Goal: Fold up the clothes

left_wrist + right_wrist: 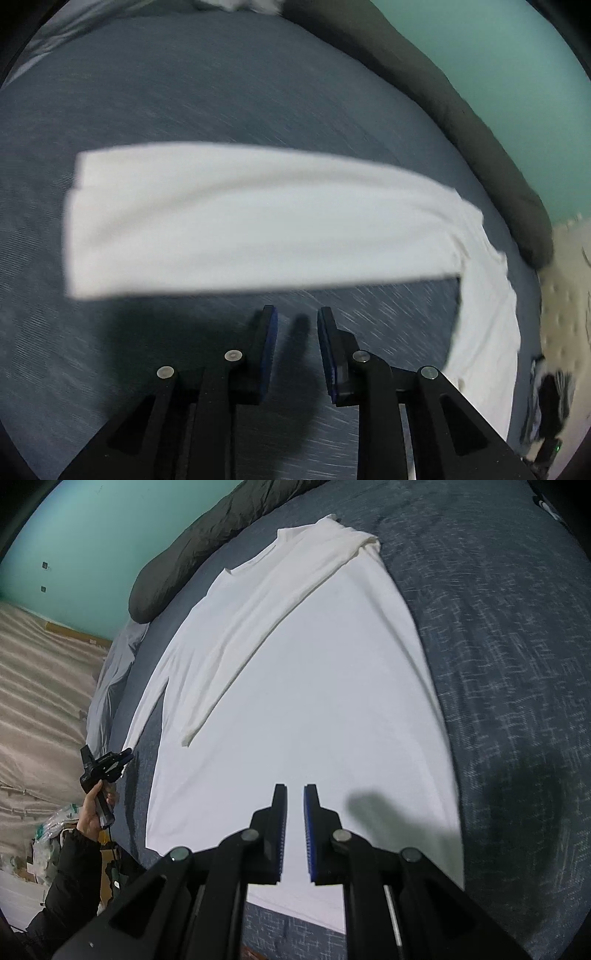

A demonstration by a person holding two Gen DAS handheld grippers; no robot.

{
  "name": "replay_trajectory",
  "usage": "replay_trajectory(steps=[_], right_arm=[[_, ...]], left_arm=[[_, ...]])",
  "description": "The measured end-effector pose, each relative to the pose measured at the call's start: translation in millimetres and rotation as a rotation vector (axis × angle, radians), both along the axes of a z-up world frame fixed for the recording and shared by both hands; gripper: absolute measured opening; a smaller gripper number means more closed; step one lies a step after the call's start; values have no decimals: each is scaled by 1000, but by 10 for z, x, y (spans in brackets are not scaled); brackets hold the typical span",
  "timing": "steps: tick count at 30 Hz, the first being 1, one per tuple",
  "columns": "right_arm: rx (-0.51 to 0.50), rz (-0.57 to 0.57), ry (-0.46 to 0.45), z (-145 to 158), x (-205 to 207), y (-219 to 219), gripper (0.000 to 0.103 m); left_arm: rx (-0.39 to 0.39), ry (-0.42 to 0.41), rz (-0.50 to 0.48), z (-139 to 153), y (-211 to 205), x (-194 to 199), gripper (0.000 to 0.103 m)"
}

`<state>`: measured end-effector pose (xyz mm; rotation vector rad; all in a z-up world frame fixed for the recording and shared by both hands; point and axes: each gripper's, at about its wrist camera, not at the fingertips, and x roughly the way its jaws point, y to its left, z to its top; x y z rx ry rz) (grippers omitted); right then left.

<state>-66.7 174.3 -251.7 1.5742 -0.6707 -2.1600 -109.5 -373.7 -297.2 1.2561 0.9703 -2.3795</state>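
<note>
A white long-sleeved shirt point(325, 709) is lying spread flat on a dark blue-grey bed point(509, 672), its neckline pointing toward the far edge. One sleeve point(258, 627) is lying folded diagonally across the body, cuff ending near the middle. The other sleeve point(240, 218) is stretching straight out to the side, flat on the bed.
</note>
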Motion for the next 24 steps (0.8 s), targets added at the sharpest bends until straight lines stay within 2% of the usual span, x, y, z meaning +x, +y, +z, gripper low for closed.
replay_trajectory(steps=[1,5,11,20,24], right_arm=[[1,4,-1,-1,-21,-30,9],[6,21,-1,-6,-91,-136,9],[17,47,-7,-49,-155,-294,9],[37,70,-21,-113,-222,-488,9],[35,82,-20,-119,-249,-567,9]], left_arm=[[-10,5,28,17,-103,44,25],[-48,10,111,51,-473,219,42],[-64,-2,185,27,-979,381,43],[-74,-14,218,-80,-1207,333,45],[-83,5,191,-89,-1213,322,45]])
